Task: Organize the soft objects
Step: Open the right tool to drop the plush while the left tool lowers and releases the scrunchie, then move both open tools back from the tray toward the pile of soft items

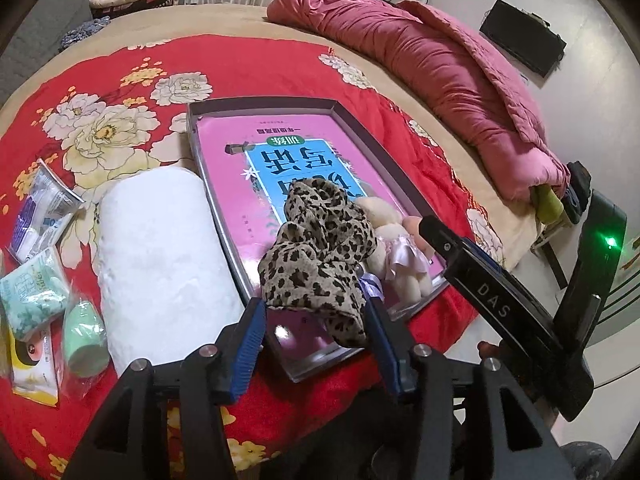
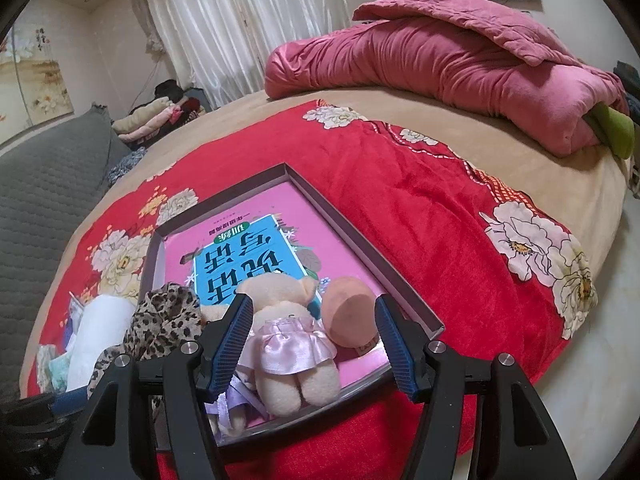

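A shallow grey box (image 1: pixel 192 120) (image 2: pixel 400 280) with a pink book cover inside lies on the red floral bedspread. In it lie a leopard-print cloth (image 1: pixel 320 256) (image 2: pixel 160 328), a cream plush bear in a pink dress (image 1: pixel 396 256) (image 2: pixel 288 344) and an orange-pink sponge (image 2: pixel 352 316). My left gripper (image 1: pixel 316 332) is open, its blue fingers either side of the cloth's near end. My right gripper (image 2: pixel 312 344) is open around the bear without squeezing it; it also shows in the left wrist view (image 1: pixel 480 280). A white roll (image 1: pixel 160 264) lies left of the box.
Small packets (image 1: pixel 36 216) and a green sponge (image 1: pixel 84 336) lie left of the roll. A rolled pink quilt (image 1: pixel 440 64) (image 2: pixel 460 68) lies on the far side of the round bed. Folded clothes (image 2: pixel 160 120) are stacked beyond the bed. The bed edge drops to the floor at right.
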